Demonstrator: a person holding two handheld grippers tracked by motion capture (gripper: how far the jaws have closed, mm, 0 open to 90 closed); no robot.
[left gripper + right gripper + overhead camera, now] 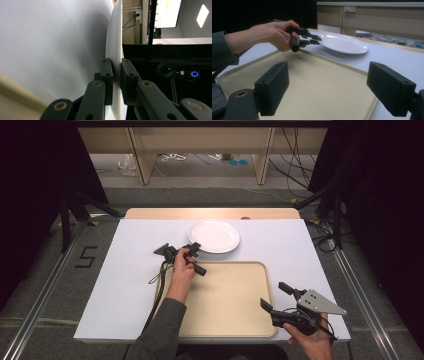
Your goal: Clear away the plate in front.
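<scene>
Plate (113, 37) runs off the top and bottom edges in the left gripper view. The right hand (312, 342) is cut by the frame bottom. Items under the far bench are too small to identify.

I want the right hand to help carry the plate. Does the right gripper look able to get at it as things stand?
Probably yes. The right gripper is open over the tray's near right corner, and the tray between it and the white plate is bare. The left gripper clamps only the plate's near left rim.
</scene>
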